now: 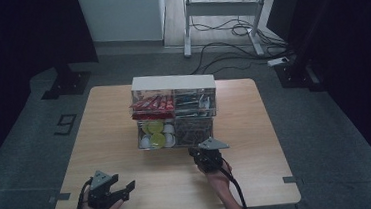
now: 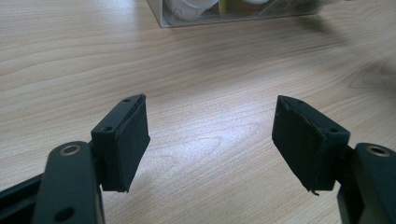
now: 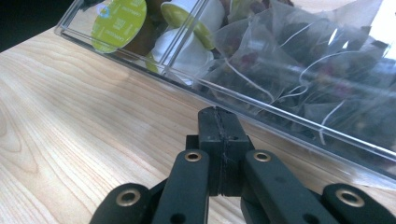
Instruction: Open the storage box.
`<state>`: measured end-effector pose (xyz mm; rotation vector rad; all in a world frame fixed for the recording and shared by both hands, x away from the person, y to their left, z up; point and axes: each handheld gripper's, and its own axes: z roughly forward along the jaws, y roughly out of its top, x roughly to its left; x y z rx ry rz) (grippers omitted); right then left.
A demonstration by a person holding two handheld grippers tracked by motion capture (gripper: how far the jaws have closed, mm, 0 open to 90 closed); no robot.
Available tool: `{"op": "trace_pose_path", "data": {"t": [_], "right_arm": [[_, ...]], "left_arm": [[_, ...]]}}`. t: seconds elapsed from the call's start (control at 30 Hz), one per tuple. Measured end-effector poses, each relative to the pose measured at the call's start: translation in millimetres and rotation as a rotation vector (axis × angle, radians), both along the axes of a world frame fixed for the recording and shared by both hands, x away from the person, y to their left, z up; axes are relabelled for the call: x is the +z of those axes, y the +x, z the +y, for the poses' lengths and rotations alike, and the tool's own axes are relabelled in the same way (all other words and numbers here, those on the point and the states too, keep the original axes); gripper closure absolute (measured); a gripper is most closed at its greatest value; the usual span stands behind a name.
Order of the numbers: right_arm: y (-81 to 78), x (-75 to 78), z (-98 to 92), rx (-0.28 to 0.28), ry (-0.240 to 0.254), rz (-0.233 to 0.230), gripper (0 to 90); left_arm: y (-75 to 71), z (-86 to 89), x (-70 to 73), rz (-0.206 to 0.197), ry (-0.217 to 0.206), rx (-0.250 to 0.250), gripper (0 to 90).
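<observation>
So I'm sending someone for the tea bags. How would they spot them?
On the wooden table stands a clear four-compartment organiser. The tea bags fill its lower right compartment, nearest the right gripper: dark, stringed mesh pouches, unlike the green-lidded capsules beside them.

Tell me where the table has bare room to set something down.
Bare wood lies left of the clear organizer, right of it, and between the left gripper and right gripper. It is crowded where the right gripper nearly meets the organizer's front, by the tea bags.
</observation>
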<state>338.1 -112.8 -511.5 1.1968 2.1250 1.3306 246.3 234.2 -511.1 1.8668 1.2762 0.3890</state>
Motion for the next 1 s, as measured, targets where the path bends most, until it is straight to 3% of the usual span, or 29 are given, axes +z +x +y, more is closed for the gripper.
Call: {"op": "trace_pose_path", "data": {"t": [0.7, 1.0], "right_arm": [[-4.0, 17.9, -16.5, -0.023, 0.06, -0.042, 89.5], [-3.6, 26.6, -22.7, -0.026, 0.089, -0.07, 89.5]], "left_arm": [[4.3, 3.1, -6.3, 0.007, 0.029, 0.03, 27.6], [7.4, -2.2, -13.5, 0.029, 0.051, 0.025, 27.6]]}}
